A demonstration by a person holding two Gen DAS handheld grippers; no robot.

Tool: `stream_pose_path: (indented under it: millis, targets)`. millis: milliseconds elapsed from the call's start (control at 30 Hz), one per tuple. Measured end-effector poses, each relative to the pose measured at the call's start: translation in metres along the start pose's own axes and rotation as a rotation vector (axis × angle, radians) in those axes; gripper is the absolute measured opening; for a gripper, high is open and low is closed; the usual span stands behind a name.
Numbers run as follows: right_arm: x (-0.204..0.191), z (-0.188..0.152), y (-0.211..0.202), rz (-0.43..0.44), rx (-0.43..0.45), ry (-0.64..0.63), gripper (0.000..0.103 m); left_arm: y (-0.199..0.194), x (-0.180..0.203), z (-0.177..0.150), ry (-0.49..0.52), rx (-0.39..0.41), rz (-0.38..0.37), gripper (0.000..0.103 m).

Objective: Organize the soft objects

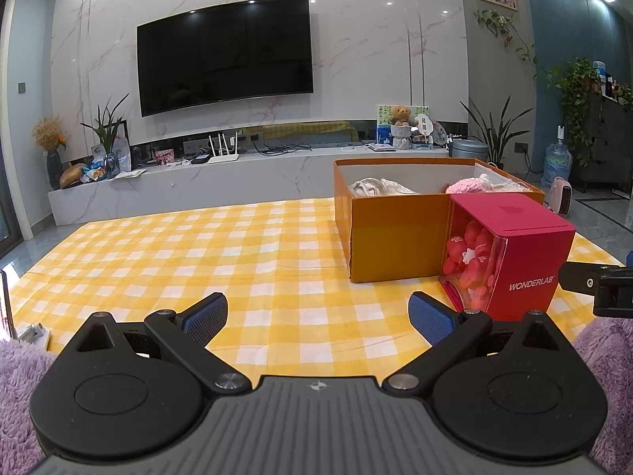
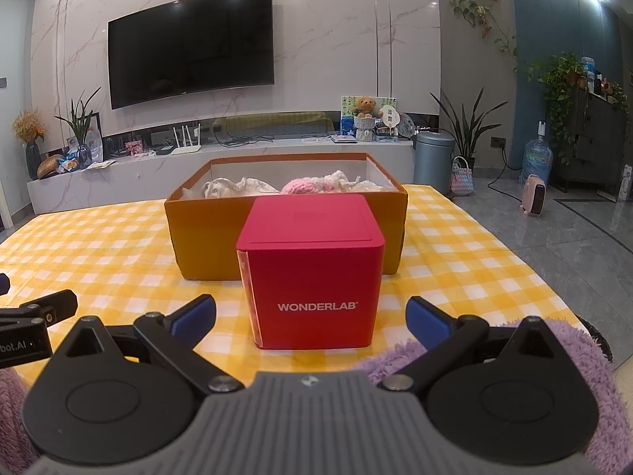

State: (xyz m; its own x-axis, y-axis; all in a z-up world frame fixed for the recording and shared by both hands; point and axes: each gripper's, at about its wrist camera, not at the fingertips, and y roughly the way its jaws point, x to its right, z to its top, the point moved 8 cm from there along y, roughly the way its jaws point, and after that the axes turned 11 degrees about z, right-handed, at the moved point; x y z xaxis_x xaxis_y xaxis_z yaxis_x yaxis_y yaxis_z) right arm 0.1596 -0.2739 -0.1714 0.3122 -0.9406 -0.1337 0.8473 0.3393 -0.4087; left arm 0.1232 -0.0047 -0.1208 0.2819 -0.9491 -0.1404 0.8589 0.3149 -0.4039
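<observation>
On yellow checked cloth (image 2: 99, 245): orange box (image 2: 205, 233) at 12 o'clock from right gripper (image 2: 310, 318), open top, holding white fabric (image 2: 237, 188) and pink knitted item (image 2: 304, 187). Red cube box (image 2: 316, 273) marked WONDERLAB stands touching orange box front wall, just ahead of right gripper. Right gripper: jaws wide apart, nothing held. Left gripper (image 1: 318, 318): jaws wide apart, nothing held; red cube box at 2 o'clock, red soft pieces (image 1: 472, 261) visible through clear side. Purple fleece (image 2: 561, 356) at frame edges.
</observation>
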Motion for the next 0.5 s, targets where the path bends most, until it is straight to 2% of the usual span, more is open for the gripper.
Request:
stream_pose_path:
  millis: [500]
  targets:
    - [-0.0008,-0.0008,0.0016,-0.004,-0.006,-0.004,0.1,-0.0003,-0.0001,-0.0007,-0.006,-0.001,-0.002,0.103]
